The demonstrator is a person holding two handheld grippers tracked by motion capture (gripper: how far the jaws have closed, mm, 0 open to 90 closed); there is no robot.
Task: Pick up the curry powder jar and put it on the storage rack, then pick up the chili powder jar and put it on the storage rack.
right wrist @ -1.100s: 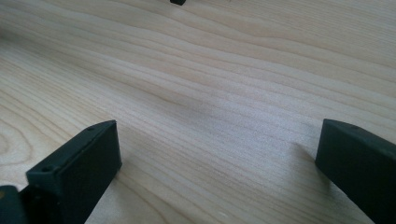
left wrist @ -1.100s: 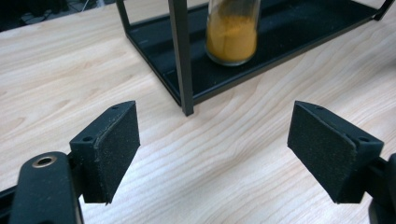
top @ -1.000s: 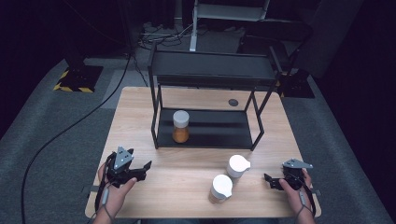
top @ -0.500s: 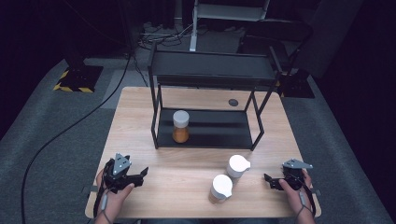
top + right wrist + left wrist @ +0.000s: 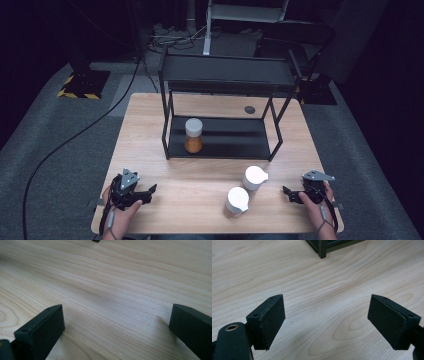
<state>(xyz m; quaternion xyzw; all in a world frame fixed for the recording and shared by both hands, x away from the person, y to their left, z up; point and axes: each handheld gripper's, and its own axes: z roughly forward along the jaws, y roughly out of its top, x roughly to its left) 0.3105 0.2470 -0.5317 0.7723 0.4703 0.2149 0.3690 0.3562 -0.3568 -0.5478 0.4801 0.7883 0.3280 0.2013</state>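
The left gripper (image 5: 150, 191) and right gripper (image 5: 287, 193) rest low over the pale wooden table (image 5: 200, 180), jaws spread wide, gripping nothing. Two white-lidded jars (image 5: 237, 201) stand between them, contents hard to discern; the black metal rack (image 5: 322, 247) is cut off.

The left claw (image 5: 148, 192) sits in the lower left of the high view. A hand (image 5: 120, 210) holds it from behind, and the forearm comes in from the bottom edge. Its 2 jaws point toward the middle of the frame. In the left gripper view the 2 black jaws stand wide apart with nothing between them.

The right claw (image 5: 287, 193) sits in the lower right of the high view, held by the other hand (image 5: 316, 204). Its jaws point left. In the right gripper view they are wide apart too, low over the surface (image 5: 112, 290).
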